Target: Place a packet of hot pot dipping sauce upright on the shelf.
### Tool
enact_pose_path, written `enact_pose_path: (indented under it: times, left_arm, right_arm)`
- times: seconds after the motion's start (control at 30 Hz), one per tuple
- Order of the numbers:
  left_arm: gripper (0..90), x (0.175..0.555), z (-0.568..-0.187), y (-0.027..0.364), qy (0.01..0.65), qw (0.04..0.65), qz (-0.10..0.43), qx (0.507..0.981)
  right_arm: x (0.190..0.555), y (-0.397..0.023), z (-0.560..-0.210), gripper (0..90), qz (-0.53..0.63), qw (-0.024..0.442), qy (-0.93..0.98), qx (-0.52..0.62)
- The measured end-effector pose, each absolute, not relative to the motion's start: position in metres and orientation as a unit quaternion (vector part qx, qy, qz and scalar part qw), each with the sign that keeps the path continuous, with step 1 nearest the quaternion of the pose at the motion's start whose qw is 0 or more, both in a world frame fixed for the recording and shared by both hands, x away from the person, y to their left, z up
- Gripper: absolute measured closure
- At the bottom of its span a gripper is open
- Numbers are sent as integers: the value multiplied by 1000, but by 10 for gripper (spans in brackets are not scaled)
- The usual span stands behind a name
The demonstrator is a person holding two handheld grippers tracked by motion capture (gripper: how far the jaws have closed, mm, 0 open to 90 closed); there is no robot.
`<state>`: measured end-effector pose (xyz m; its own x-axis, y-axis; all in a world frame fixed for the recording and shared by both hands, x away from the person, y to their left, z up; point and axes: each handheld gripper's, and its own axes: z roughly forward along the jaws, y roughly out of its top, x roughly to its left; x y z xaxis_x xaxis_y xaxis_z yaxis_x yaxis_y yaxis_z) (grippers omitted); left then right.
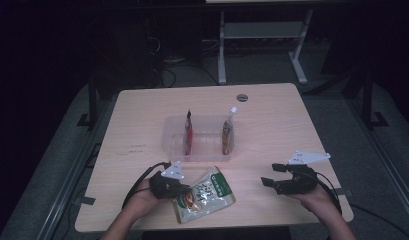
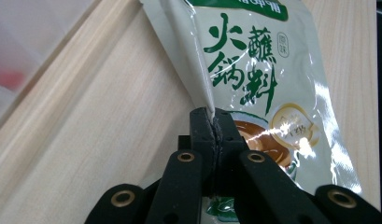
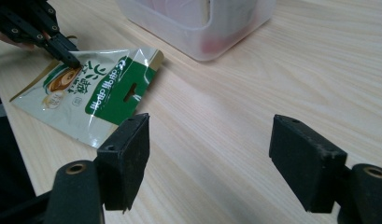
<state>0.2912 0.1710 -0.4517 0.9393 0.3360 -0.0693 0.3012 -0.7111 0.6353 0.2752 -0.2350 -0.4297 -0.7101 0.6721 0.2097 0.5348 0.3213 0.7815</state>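
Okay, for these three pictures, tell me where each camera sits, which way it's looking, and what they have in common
High view: above the person's side of the table, looking forward and down; both forearms, the left claw and right claw show.
Left gripper view: on the left claw, looking along shut jaws pinching the edge of the sachet.
Right gripper view: on the right claw, jaws open over bare wood, facing the tub.
Shared: the right gripper view and high view both show the sachet in the left claw, and the tub.

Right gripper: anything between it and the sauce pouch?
No. In the high view, bare table separates the right gripper from the pouch.
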Motion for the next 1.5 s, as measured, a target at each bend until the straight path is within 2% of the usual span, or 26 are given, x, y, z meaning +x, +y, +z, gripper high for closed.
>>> enact_pose_path:
  times: [0.47, 0.73, 1.23, 1.4, 1.5]
  left_arm:
    - [900, 283, -432, 171, 152, 390, 33, 908]
    - [900, 280, -419, 176, 144, 422, 39, 894]
    - [900, 281, -406, 182, 148, 461, 40, 874]
    - [900, 281, -405, 181, 144, 464, 39, 873]
    - [900, 281, -407, 181, 148, 465, 38, 872]
  right_arm:
    - [274, -227, -421, 254, 465, 34, 808, 361]
    - [282, -192, -421, 254, 478, -22, 822, 310]
    - [306, -142, -426, 254, 489, -63, 827, 269]
    - [311, -130, -432, 304, 487, -79, 830, 261]
    - [309, -131, -431, 405, 491, -84, 828, 259]
